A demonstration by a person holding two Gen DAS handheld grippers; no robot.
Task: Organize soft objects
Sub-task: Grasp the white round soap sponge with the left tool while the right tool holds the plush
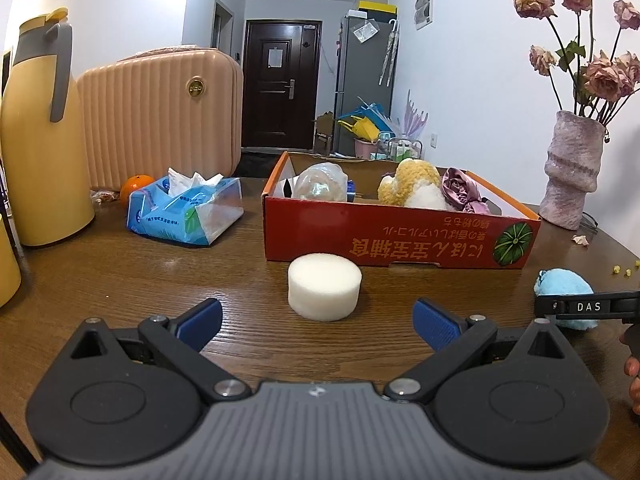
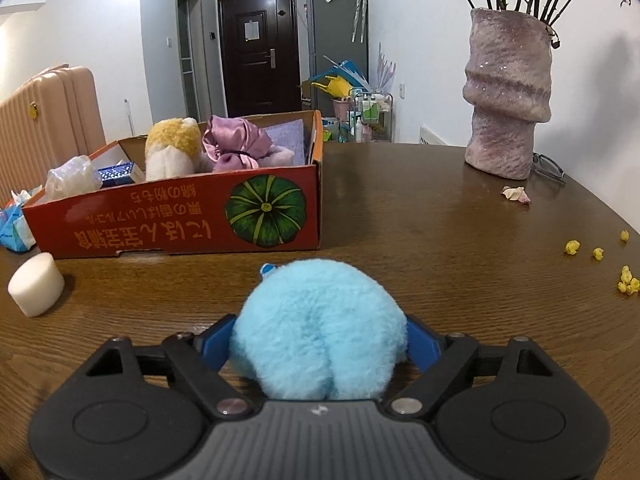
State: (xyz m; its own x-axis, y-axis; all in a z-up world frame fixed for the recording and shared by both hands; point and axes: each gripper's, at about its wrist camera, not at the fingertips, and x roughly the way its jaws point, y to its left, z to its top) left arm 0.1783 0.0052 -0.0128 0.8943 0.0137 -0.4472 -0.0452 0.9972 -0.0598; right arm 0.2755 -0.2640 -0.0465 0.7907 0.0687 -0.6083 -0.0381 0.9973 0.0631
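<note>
**Blue plush ball between the right fingers**

The blue plush ball [image 2: 320, 332] hides the right gripper [image 2: 320, 340] fingertips; whether they press it is unclear. Left gripper [image 1: 318, 320] gapes empty near the sponge [image 1: 325, 286], before the red box [image 1: 400, 236] on the wooden table [image 2: 460, 240].

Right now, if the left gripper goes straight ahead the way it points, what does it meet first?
Most likely the white foam cylinder, standing just beyond the open left gripper. The red cardboard box sits behind it.

Round brown wooden table [image 2: 440, 240]: grained, glossy. Fluffy light-blue plush ball [image 2: 320, 336]: soft pile. White foam cylinder [image 1: 325, 288]: matt, porous. Red printed cardboard box [image 1: 400, 236]: smooth. Pink vase [image 2: 506, 96]: rough, glittery.
</note>
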